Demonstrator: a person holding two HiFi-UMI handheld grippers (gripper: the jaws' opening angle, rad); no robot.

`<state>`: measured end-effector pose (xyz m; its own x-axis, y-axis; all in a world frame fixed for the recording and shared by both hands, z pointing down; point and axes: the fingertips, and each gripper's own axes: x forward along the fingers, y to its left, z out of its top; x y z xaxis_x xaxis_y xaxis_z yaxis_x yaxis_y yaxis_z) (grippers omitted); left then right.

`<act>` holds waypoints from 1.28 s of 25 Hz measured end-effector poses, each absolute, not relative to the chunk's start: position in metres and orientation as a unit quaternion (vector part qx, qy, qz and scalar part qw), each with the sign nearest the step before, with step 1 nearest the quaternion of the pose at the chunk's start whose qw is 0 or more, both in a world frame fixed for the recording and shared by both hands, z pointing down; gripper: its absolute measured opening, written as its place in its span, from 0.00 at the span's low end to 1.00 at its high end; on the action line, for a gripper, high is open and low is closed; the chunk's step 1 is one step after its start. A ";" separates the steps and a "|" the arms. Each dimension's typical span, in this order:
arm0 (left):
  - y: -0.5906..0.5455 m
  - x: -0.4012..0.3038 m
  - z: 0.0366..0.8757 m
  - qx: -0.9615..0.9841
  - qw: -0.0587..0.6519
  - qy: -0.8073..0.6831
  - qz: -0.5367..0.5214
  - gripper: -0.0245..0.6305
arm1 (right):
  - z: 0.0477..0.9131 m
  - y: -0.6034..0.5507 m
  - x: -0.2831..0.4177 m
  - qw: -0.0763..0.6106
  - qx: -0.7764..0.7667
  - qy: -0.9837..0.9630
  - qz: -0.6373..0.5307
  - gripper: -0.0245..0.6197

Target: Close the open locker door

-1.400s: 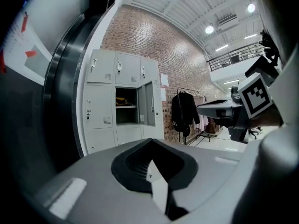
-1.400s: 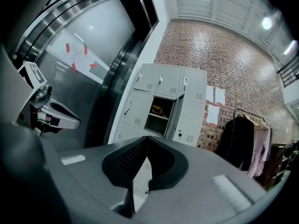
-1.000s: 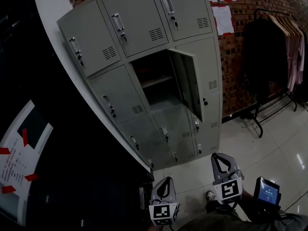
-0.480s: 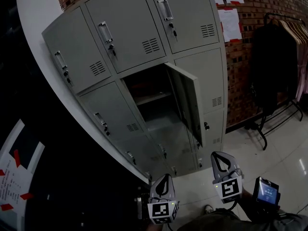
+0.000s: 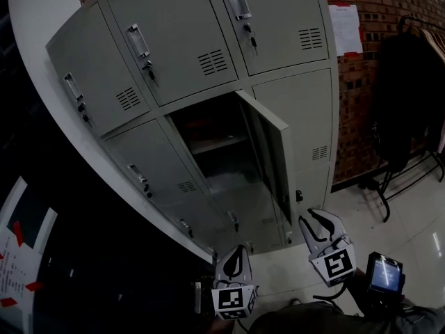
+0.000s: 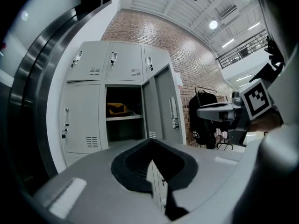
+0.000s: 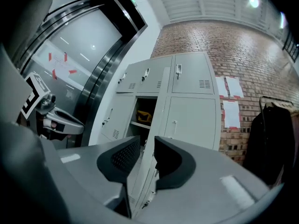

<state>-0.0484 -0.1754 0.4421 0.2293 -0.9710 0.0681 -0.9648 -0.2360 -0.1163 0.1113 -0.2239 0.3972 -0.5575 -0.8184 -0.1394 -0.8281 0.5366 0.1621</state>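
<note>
A bank of grey lockers (image 5: 208,40) stands against the brick wall. In the middle column, the open locker door (image 5: 270,152) swings out towards me, hinged on its right side. In the left gripper view the open door (image 6: 161,101) stands a good way ahead; in the right gripper view the open door (image 7: 160,108) is edge-on. My left gripper (image 5: 240,249) is shut and empty, low in front of the lockers. My right gripper (image 5: 311,218) hangs just below the door's lower corner, apart from it. Its jaws have just been opening, narrowly parted with nothing between them.
A yellow object (image 6: 116,108) lies on the shelf inside the open locker. A clothes rack with dark garments (image 5: 410,68) stands at the right on the glossy floor. Papers (image 5: 344,26) hang on the brick wall. A curved white wall (image 5: 42,82) runs along the left.
Both grippers and the head have come closer to the lockers, which now loom larger. The right gripper has tilted left and its jaws have parted slightly.
</note>
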 end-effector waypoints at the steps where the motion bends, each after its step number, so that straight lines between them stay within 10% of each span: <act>1: -0.178 -0.048 0.441 -0.783 0.024 0.618 -0.065 0.04 | 0.396 -0.228 0.110 0.027 -0.461 0.882 0.097 0.22; 14: -0.208 -0.064 0.440 -0.787 0.028 0.612 -0.069 0.04 | 0.380 -0.285 0.087 0.019 -0.378 0.923 0.069 0.48; 32: -0.232 -0.077 0.433 -0.787 0.032 0.613 -0.067 0.04 | 0.380 -0.306 0.054 -0.010 -0.318 0.944 0.088 0.33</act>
